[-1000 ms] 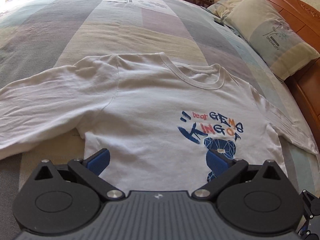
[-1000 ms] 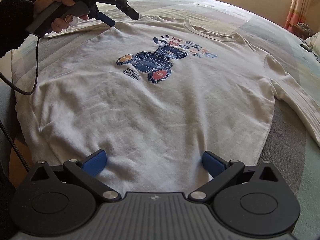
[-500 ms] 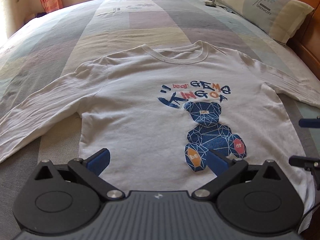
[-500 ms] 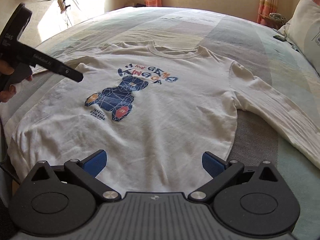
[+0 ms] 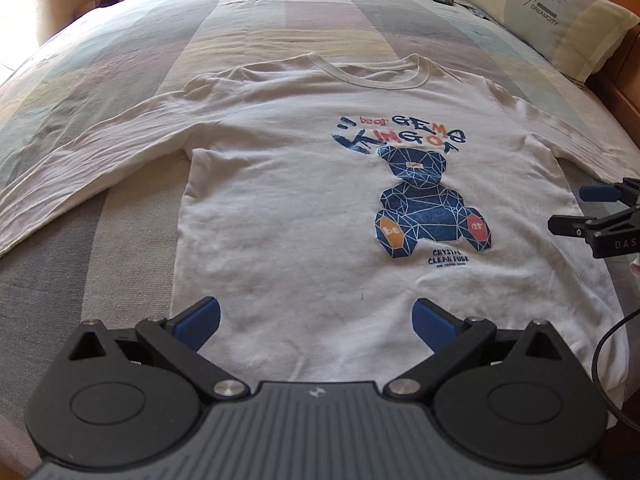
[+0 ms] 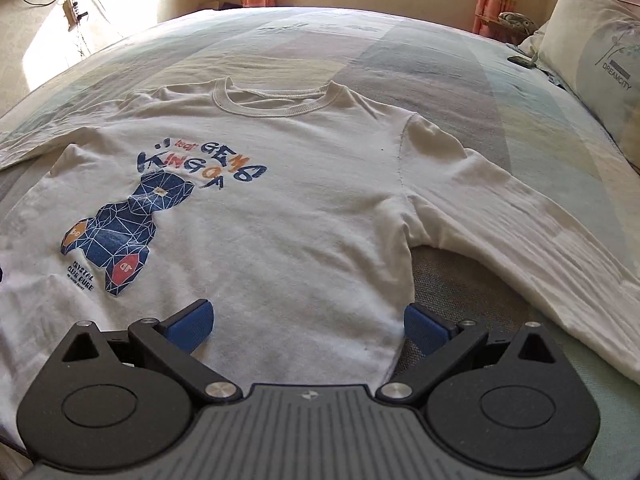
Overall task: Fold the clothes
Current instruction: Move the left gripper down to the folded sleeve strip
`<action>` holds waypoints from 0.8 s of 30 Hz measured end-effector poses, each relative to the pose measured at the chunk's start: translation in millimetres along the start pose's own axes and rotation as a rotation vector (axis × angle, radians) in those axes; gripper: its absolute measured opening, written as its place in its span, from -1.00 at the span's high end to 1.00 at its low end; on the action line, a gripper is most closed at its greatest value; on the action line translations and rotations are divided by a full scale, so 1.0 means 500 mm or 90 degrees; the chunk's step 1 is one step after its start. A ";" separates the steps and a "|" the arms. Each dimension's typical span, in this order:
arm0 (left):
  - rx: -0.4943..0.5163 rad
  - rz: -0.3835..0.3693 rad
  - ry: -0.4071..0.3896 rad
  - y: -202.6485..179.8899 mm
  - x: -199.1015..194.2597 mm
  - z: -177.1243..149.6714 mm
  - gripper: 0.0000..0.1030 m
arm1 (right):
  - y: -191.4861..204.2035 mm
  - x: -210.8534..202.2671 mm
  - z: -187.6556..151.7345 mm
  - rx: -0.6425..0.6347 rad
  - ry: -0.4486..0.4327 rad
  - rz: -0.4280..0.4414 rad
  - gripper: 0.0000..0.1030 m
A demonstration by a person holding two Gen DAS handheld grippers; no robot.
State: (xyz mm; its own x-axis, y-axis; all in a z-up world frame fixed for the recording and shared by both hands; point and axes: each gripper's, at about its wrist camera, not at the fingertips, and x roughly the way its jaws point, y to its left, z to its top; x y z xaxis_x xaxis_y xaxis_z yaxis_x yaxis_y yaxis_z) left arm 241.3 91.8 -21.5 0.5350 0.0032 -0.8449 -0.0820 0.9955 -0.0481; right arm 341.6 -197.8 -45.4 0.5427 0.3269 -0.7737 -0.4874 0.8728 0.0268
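white shirt point(image 5: 304, 208) lay flat, face up on the bed point(image 5: 280, 12), both my grippers point(image 5: 316, 320) point(image 6: 306, 320) spread over its near hem; best pinch hem corners evenly.

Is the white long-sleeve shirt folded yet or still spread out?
Spread flat: the white long-sleeve shirt lies print-up on the bed, both sleeves extended, no folds.

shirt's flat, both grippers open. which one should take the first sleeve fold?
Probably right. The right gripper hovers at the shirt's side edge beside the nearer sleeve. The left gripper sits over the body, farther from its sleeve.
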 end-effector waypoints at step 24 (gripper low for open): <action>0.031 0.001 0.054 -0.035 0.045 -0.051 -0.98 | 0.129 0.010 -0.036 -0.046 0.067 0.030 -1.00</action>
State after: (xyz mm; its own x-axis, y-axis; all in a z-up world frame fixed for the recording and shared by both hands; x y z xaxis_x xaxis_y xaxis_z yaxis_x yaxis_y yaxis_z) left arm 233.5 72.1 -53.3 0.4612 -0.0013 -0.8873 -0.0412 0.9989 -0.0229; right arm 300.4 -146.4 -59.2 0.4447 0.3236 -0.8352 -0.5612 0.8274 0.0218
